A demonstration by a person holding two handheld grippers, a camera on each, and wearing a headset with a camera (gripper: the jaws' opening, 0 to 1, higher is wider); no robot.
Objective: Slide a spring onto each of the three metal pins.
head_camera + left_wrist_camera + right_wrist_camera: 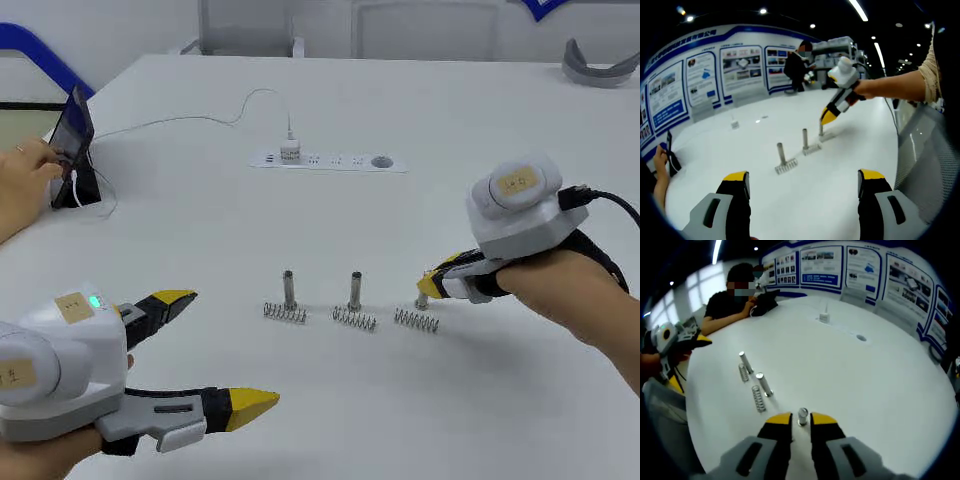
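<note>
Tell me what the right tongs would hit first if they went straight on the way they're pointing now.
The rightmost metal pin: it stands upright just ahead of the right tongs, in line with the narrow gap between their tips. Whether they already touch it, I can't tell.

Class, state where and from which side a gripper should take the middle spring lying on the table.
Take it at mid-length, jaws across the coils, coming from above on the near side: the middle spring lies flat on its side, and the middle pin stands upright just behind it.
</note>
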